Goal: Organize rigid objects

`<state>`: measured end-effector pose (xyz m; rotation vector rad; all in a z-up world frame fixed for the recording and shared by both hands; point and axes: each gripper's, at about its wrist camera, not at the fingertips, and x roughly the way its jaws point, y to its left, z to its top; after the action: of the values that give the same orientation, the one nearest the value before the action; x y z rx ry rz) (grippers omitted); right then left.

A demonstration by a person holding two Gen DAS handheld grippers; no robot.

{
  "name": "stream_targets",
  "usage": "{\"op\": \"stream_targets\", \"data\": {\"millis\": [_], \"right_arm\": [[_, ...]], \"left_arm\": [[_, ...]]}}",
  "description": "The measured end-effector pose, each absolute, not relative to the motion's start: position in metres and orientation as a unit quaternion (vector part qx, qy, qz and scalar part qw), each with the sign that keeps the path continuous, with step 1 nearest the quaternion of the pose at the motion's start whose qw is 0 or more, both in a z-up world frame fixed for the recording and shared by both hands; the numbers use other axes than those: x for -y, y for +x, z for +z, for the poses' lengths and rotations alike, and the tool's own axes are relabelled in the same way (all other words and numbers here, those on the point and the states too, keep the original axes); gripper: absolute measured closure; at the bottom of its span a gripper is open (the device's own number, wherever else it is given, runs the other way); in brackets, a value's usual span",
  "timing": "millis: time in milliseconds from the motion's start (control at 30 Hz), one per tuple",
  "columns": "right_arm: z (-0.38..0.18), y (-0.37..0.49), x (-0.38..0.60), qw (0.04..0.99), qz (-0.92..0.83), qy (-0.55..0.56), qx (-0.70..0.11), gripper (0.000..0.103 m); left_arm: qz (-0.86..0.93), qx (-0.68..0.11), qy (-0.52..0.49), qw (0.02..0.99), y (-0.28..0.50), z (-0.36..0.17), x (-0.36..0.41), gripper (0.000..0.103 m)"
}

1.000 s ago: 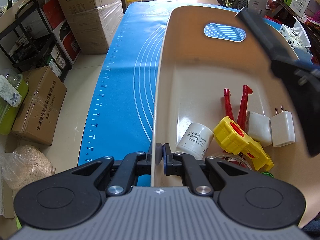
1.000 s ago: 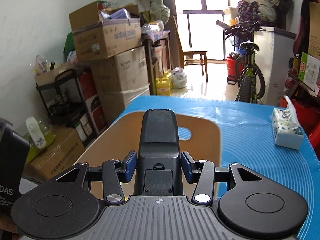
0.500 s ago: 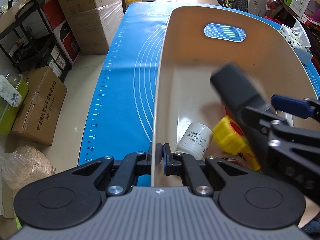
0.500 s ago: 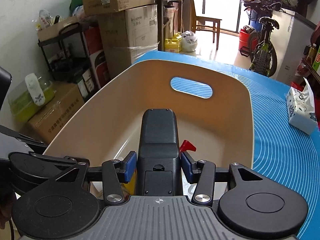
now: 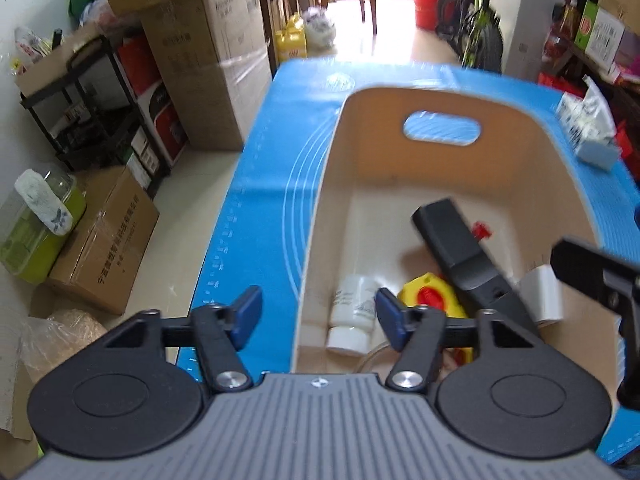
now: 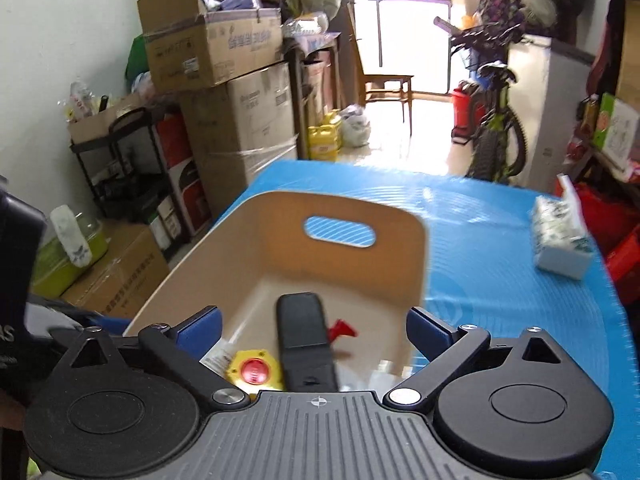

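Observation:
A beige basket (image 5: 436,102) with a handle slot stands on the blue mat (image 5: 256,184). Inside lie a black remote-like device (image 5: 460,252), a white bottle (image 5: 352,308), a yellow and red toy (image 5: 430,298), a red clip (image 5: 480,230) and a white charger (image 5: 542,294). My left gripper (image 5: 318,312) is open, its jaws either side of the basket's near left wall. My right gripper (image 6: 314,330) is open above the basket (image 6: 360,210), with the black device (image 6: 306,344) lying loose below it beside the yellow toy (image 6: 252,370).
A tissue pack (image 6: 560,248) lies on the mat (image 6: 500,280) at the right. Stacked cardboard boxes (image 5: 208,40), a black shelf (image 5: 80,92) and a bicycle (image 6: 496,128) stand around the table. The mat's left edge drops to the floor.
My right gripper opened and let the black device drop into the basket, then pulled back. My left gripper let go of the basket wall and opened.

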<state>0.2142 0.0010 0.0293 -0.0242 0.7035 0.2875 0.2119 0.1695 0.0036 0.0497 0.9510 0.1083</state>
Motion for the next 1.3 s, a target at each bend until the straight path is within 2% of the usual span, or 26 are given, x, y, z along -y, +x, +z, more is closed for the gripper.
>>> {"op": "stream_targets", "data": {"millis": [267, 567, 867, 1300], "right_arm": [[0.054, 0.179, 0.037, 0.935, 0.118, -0.040, -0.331, 0.003], [0.075, 0.131, 0.082, 0.941, 0.102, -0.016, -0.322, 0.003], [0.083, 0.088, 0.114, 0.942, 0.103, -0.006, -0.320, 0.003], [0.057, 0.045, 0.138, 0.935, 0.096, 0.015, -0.342, 0.003]], "left_arm": [[0.052, -0.410, -0.008, 0.911, 0.183, 0.041, -0.147, 0.032], [0.048, -0.392, 0.010, 0.919, 0.137, 0.068, -0.115, 0.032], [0.053, -0.384, 0.016, 0.921, 0.093, 0.071, -0.094, 0.032], [0.065, -0.367, 0.020, 0.928, 0.055, 0.051, -0.071, 0.032]]}}
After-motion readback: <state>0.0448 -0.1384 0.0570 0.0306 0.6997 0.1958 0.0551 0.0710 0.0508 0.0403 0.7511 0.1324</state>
